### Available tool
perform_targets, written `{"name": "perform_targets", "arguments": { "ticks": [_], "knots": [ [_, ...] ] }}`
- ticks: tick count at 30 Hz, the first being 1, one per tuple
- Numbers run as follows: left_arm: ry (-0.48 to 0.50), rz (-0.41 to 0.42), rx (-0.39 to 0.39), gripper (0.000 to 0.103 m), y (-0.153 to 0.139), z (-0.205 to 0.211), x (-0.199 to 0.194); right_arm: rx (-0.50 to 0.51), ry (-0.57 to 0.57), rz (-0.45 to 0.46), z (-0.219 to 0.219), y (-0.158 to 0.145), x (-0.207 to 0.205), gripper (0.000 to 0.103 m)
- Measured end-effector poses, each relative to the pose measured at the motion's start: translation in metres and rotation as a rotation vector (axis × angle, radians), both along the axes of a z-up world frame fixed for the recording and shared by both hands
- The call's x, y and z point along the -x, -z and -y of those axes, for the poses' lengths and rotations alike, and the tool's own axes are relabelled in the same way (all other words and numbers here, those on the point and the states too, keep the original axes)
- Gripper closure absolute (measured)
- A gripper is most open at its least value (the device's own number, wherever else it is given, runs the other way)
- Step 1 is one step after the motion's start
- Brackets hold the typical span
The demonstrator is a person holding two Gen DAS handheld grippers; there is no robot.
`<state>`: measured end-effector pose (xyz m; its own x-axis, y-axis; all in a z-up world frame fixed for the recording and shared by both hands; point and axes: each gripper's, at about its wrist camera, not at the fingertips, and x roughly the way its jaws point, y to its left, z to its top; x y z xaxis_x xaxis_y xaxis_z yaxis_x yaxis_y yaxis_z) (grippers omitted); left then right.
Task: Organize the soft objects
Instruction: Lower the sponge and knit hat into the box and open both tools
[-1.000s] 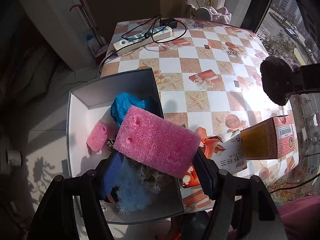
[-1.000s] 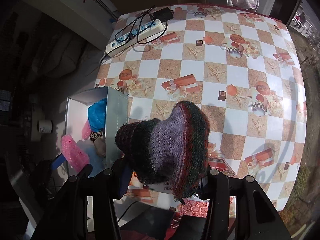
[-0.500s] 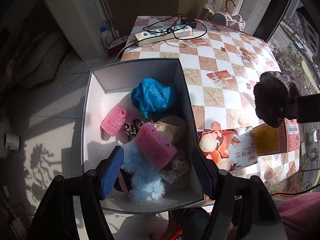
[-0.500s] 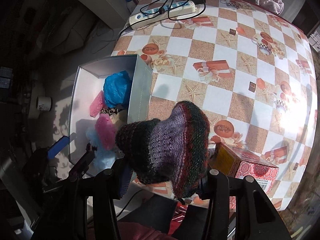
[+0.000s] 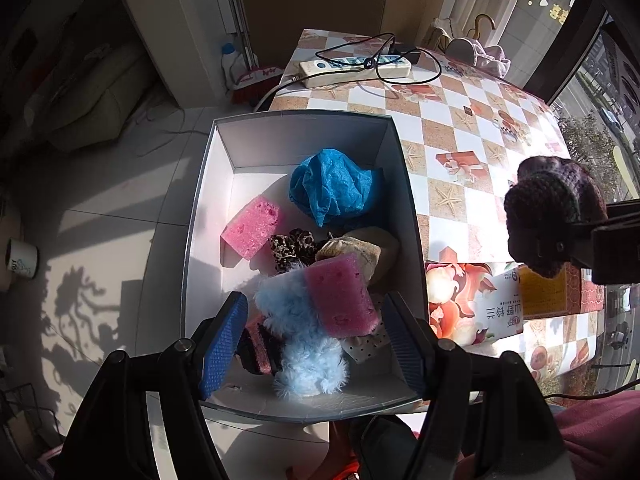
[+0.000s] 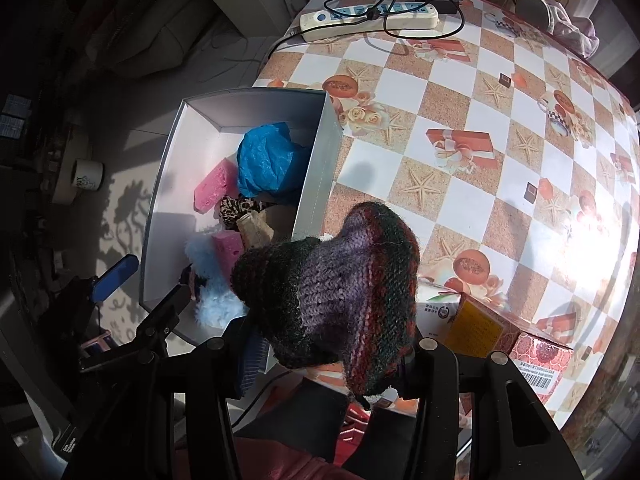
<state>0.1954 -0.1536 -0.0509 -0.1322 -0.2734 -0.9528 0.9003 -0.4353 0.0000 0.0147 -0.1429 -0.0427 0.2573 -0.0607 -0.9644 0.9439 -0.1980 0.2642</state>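
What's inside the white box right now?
The white box holds two pink sponges, crumpled blue cloth, a leopard-print piece, beige fabric and light blue fluff. Whatever lies beneath them is covered.

The checkered table (image 6: 460, 184) carries a grey box (image 6: 316, 184), power strip (image 6: 368, 18) and cartons (image 6: 500, 332).

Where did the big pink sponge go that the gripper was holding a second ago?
The left gripper let it go: the pink sponge dropped into the white box and now lies on the fluffy blue thing. The gripper is open and has pulled back above the box. The right gripper still holds the knitted hat, and the other soft things in the box stayed put.
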Motion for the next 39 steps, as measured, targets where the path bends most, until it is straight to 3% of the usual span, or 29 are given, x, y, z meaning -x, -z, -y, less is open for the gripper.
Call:
{"name": "perform_targets", "arguments": {
  "ticks": [23,39],
  "knots": [
    [-0.101,0.014,-0.047,0.03,0.016,0.009,-0.026,0.005,-0.18,-0.016,0.03,0.002,-0.058,0.051],
    [-0.169,0.011,-0.11,0.03,0.03,0.016,-0.041,-0.007,-0.221,-0.022,0.041,0.011,-0.076,0.051]
  ]
}}
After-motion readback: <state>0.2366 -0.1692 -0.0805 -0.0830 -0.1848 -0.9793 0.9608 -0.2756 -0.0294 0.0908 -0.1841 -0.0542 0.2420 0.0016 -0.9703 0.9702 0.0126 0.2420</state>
